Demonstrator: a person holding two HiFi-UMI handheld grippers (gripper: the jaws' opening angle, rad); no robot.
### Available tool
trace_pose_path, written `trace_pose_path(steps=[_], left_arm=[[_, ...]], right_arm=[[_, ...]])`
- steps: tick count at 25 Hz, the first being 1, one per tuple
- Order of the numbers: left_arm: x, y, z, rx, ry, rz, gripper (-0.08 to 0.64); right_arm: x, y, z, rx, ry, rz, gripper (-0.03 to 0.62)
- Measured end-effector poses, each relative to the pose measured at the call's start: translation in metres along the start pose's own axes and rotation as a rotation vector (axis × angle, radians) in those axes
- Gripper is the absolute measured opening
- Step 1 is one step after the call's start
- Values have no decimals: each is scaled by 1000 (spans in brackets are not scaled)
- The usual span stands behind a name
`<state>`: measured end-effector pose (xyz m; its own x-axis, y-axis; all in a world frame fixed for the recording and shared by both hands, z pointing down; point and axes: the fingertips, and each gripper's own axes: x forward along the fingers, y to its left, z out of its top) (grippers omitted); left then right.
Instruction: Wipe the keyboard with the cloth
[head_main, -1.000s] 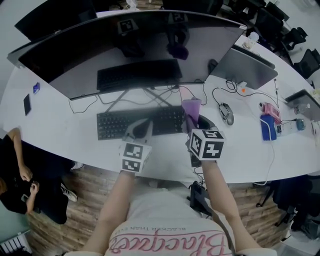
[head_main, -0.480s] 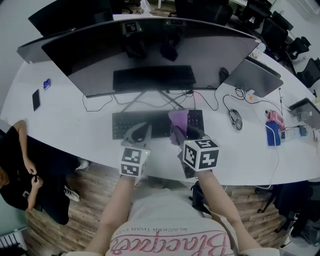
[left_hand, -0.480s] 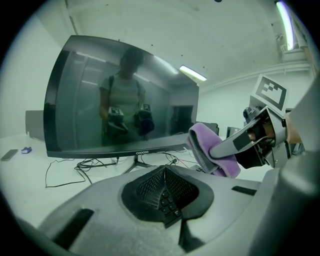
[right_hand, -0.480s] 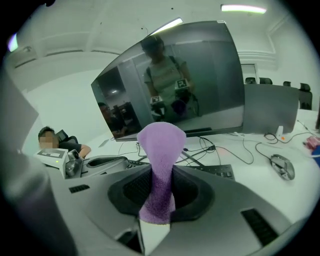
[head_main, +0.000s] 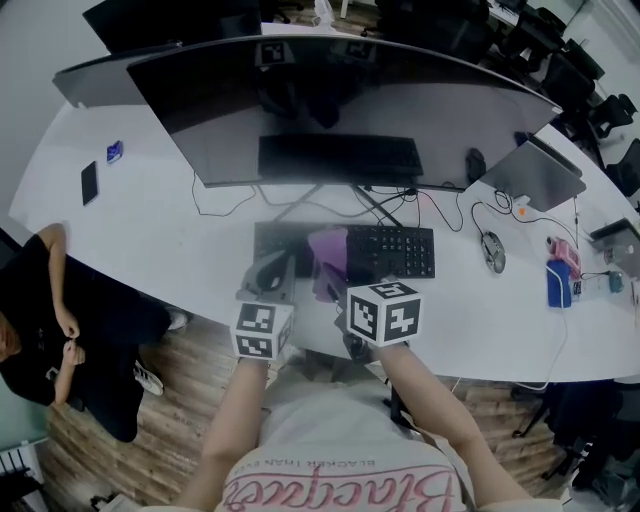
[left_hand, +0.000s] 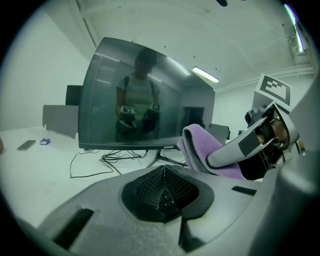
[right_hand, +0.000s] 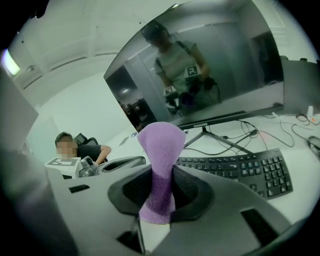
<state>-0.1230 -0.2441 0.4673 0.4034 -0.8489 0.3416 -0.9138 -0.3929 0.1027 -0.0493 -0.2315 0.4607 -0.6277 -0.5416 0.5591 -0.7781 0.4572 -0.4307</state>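
A black keyboard (head_main: 390, 251) lies on the white desk (head_main: 180, 240) before the monitor. A purple cloth (head_main: 325, 258) droops over its left-middle keys, and my right gripper (head_main: 338, 285) is shut on that cloth. In the right gripper view the cloth (right_hand: 160, 150) stands up between the jaws, with the keyboard (right_hand: 240, 167) to its right. My left gripper (head_main: 272, 272) hovers at the keyboard's left end, shut and holding nothing. In the left gripper view my left gripper (left_hand: 164, 187) shows its pads meeting, and the cloth (left_hand: 210, 150) hangs close on the right.
A wide curved monitor (head_main: 340, 110) on a splayed stand fills the back, with cables (head_main: 400, 205) beneath it. A laptop (head_main: 535, 175), a mouse (head_main: 493, 250) and small pink and blue items (head_main: 560, 280) sit to the right. A phone (head_main: 88, 182) lies far left. A person (head_main: 40, 320) sits beyond the desk's left edge.
My right gripper has carried the cloth leftward along the keyboard, from its right end to its left-middle part. The left gripper has stayed at the keyboard's left end.
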Motion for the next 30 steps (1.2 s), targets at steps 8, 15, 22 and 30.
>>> trace_pose_path(steps=[8,15,22,30], left_arm=[[-30,59,-25,-51,31,92,8],[-51,94,-48,-73,74,131,6],[-63,111,-61,-73,104,145,7],[-65,109,-72,-81,123,129,7]], right_arm=[[60,44,-21,43,64,91,87],[107,74,-49,98,135,143,87],[140,87,-66,84,175,139,87],[157,79,-78,40,216,63,87]])
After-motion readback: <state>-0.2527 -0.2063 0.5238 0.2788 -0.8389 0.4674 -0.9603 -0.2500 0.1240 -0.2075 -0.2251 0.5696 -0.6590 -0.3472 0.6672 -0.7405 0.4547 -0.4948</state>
